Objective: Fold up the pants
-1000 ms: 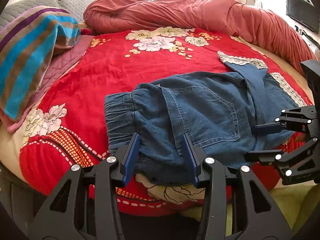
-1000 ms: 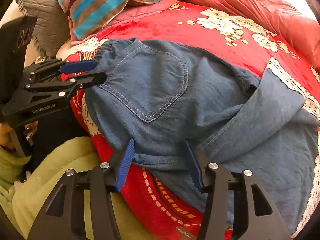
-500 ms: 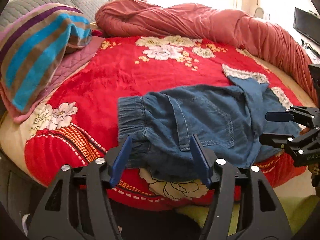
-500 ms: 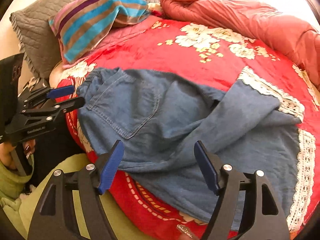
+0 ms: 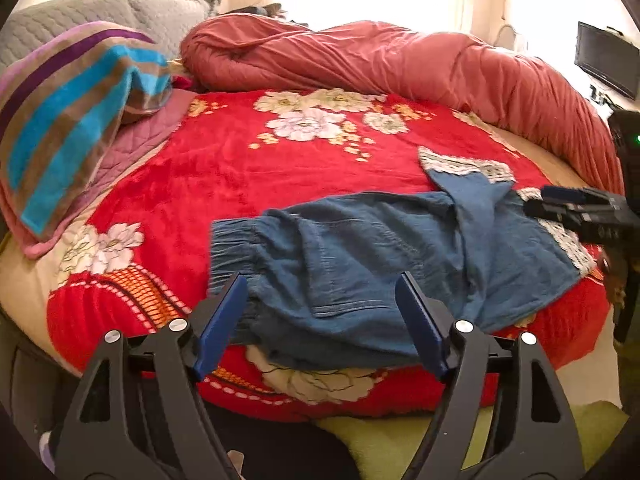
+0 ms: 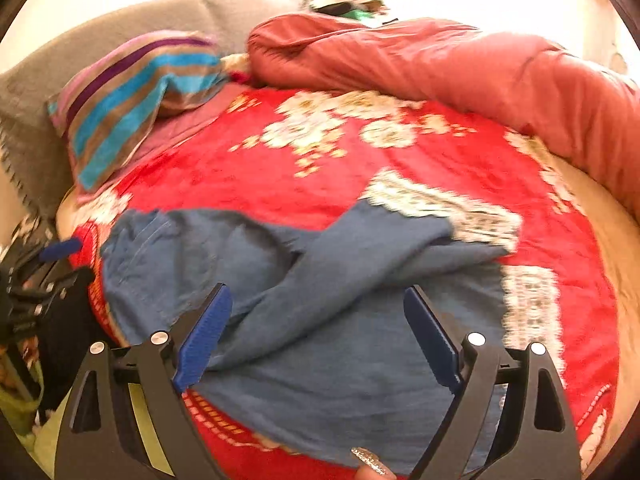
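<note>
pants lay crumpled at bed's near edge on red blanket | left gripper wide, empty | right gripper wide, empty — above legs | striped pillow, quilt behind

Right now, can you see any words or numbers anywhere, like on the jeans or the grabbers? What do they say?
None can be read.
The pants show no label or print.
The left gripper, seen from the right wrist view, is too blurred for any lettering to be made out.
The red blanket has only flowers, no words.
</note>
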A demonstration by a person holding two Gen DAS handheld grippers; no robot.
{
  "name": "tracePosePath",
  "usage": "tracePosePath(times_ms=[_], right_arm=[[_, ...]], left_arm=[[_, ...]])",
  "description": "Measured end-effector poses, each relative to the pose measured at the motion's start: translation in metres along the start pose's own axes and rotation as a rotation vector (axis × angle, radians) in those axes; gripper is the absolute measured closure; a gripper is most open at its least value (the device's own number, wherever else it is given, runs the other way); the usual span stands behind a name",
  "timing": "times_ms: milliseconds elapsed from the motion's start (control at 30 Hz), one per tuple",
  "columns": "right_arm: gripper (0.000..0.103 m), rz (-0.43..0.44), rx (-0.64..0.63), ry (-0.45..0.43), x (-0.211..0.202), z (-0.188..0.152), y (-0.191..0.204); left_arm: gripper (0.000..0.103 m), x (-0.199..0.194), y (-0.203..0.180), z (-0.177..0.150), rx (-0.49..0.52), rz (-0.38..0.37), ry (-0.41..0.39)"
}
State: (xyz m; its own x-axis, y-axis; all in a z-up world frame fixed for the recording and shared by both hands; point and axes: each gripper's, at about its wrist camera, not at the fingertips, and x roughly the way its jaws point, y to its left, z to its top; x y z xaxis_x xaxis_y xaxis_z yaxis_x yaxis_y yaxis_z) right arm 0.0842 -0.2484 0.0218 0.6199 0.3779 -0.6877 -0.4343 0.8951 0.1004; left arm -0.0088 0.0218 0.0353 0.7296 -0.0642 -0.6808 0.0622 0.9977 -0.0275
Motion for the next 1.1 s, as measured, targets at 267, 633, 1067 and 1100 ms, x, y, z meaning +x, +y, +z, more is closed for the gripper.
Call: tracePosePath(times_ms=[267,633,1067,1100], right_arm=[[0.016,-0.034,0.098,-0.011,0.001,0.011,-0.040],[0.016,-0.003,0.093,0.017,0.038,0.052,-0.053],[0.016,-0.057,0.062,0.210,0.159,0.095,-0.042],[0.016,-0.074,0.062,0.216,0.166,0.096,-0.043]], left_arm=[[0.034,0.021,-0.033,0.006,0.026,-0.138,0.072],[0.037,0.083,-0.099,0.005,0.079,-0.404,0.292],[0.073,0.111,-0.130,0.006,0.076,-0.430,0.261],[0.073,0.109,-0.132,0.004,0.084,-0.438,0.255]])
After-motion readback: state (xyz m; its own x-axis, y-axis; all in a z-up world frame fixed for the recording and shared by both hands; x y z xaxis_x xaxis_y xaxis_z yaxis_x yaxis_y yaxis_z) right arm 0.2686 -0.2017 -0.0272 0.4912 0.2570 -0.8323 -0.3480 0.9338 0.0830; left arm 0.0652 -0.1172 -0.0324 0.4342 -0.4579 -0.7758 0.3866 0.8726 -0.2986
